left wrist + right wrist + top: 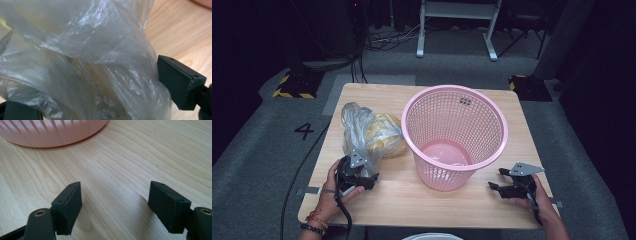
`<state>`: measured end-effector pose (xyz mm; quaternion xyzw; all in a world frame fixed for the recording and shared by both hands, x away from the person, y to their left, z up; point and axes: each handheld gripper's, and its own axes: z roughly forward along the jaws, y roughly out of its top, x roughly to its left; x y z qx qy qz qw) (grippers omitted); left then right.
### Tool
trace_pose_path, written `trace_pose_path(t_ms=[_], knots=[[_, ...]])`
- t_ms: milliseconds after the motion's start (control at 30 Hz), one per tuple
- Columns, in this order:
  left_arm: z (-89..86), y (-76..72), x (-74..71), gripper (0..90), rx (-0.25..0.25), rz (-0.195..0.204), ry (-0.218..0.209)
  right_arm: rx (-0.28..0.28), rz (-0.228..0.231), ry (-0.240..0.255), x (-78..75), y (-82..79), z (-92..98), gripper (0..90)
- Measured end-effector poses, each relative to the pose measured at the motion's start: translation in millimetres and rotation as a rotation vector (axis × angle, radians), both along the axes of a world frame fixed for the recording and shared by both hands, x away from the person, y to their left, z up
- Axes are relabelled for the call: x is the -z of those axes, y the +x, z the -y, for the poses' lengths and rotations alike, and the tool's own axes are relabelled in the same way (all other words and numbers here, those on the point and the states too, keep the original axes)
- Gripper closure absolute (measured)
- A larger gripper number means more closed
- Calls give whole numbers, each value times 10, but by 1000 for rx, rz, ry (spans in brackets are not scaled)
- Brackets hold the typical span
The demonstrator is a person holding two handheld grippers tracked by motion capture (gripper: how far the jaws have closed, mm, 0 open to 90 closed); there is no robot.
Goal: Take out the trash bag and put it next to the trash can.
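My left fingers (pixel 172 82) stand wide apart with the clear plastic bag (pixel 82 62) between them, ungripped; my right fingers (pixel 75 205) are open on the bare counter (pixel 117 172).

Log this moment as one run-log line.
left gripper: open around plastic bag | right gripper: open, empty, over table | pink basket: upright

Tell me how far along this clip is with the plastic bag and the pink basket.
Early. Nothing looks done: the pink basket stands bagless on the table. In hand: the left gripper has its open jaws around a fold of the crumpled plastic bag, not yet clamped. The right gripper rests open beside the basket. Gripping and moving the bag remain.
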<state>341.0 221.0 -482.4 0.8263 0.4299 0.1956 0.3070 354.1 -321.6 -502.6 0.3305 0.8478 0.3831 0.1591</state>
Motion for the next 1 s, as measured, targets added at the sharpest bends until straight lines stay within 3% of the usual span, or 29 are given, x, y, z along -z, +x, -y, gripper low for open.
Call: trace_pose_path(t_ms=[200,400,567,1000], knots=[[-21,-98,107,157,-19,7,-1,-1,6,-4,-1,-7,-4,272],[-102,-156,175,156,-10,22,-43,-5,6,-4,-1,-3,-3,271],[-171,-168,215,153,-13,7,-84,-6,9,-6,-1,-5,-4,271],[-194,-180,218,153,-9,5,-88,-3,-3,-1,2,9,3,262]])
